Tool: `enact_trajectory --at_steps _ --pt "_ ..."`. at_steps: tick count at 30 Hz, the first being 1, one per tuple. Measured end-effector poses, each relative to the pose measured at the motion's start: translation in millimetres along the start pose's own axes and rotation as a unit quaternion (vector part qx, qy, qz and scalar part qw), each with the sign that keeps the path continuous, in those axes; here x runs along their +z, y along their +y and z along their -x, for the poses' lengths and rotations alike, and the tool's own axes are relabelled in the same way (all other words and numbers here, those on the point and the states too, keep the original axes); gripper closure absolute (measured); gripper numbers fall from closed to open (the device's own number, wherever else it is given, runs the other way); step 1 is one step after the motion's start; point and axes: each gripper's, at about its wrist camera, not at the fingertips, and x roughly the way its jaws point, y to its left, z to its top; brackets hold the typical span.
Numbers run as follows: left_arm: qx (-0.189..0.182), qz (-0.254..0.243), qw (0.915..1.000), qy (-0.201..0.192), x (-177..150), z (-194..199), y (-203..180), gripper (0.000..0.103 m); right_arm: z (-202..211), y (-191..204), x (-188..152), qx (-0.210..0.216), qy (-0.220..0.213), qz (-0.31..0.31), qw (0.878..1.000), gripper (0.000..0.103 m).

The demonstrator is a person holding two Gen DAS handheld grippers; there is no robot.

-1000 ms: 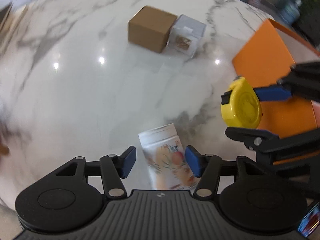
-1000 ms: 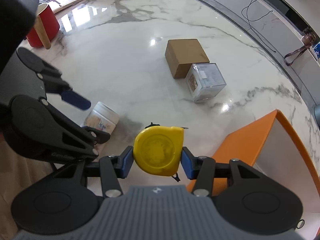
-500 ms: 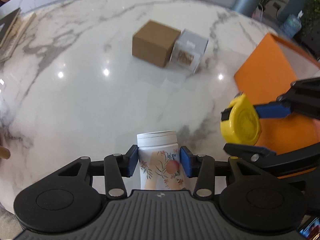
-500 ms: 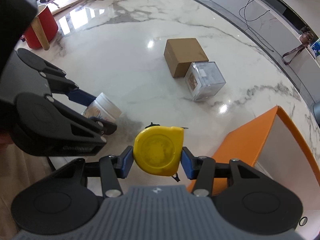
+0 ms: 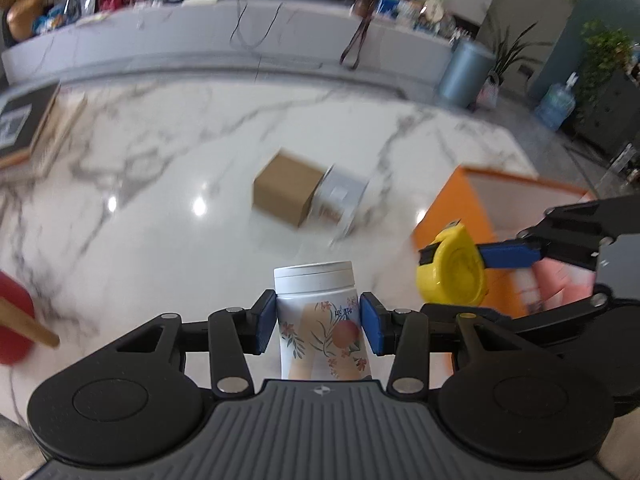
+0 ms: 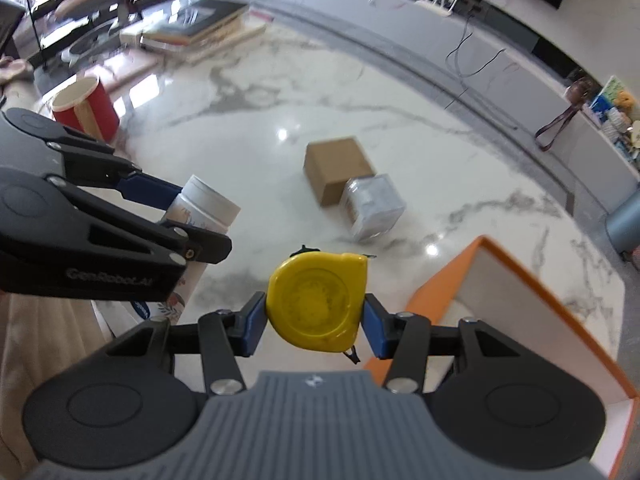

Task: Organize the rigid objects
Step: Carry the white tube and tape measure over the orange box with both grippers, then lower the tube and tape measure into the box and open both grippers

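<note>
Table [image 5: 160, 184]: white marble with grey veins, glossy, with bright light spots on it; it carries everything below.
Orange box [image 6: 532, 304]: open-topped, orange outside and white inside, standing at my right side; in the left wrist view it sits behind my right jaws.
Stack of books [image 6: 200, 34]: at the far edge of the table, blurred.
Cardboard box [image 5: 286, 192]: plain brown and closed, out in the middle of the table.
Clear box [image 5: 340, 200]: see-through cube touching the cardboard box on its right side; its contents are too blurred to tell.
Red cup [image 6: 86, 108]: red with a pale rim and a tan band, standing at the far left, well apart from the two boxes.
Left jaws [image 5: 319, 322]: my blue pads press both sides of the jar and hold it upright, clear of the table.
Jar [image 5: 320, 312]: white screw lid, flower and peach print on the side, between my left pads.
Right jaws [image 6: 316, 318]: narrow, clamped on the tape measure from left and right.
Tape measure [image 6: 318, 300]: yellow, round-bodied, its flat face toward my camera, held above the table just beside the orange box's near corner.
</note>
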Motion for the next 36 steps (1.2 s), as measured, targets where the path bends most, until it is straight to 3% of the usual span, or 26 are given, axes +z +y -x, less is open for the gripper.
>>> enact_trajectory --at_steps 7,14,23,28,36 --pt "-0.041 -0.028 0.9975 -0.05 24.1 32.9 -46.9 0.052 50.4 -28.1 -8.4 -0.033 -0.039 -0.023 0.998 0.052" --pt "-0.084 -0.077 0.9921 -0.052 40.4 26.0 -112.6 0.052 84.0 -73.6 -38.8 -0.07 -0.044 -0.061 0.995 0.052" --pt "-0.129 -0.101 0.9864 -0.011 45.0 -24.7 -184.0 0.052 87.1 -139.6 -100.6 -0.108 -0.004 -0.108 0.988 0.052" --pt "-0.131 -0.111 0.9849 0.024 43.3 -64.9 -207.1 0.052 68.0 -170.2 -129.8 -0.117 0.018 -0.143 0.983 0.052" --pt "-0.134 -0.112 0.9822 0.069 41.3 -117.0 -225.5 0.052 26.9 -199.4 -141.9 -0.132 0.034 -0.142 0.98 0.052"
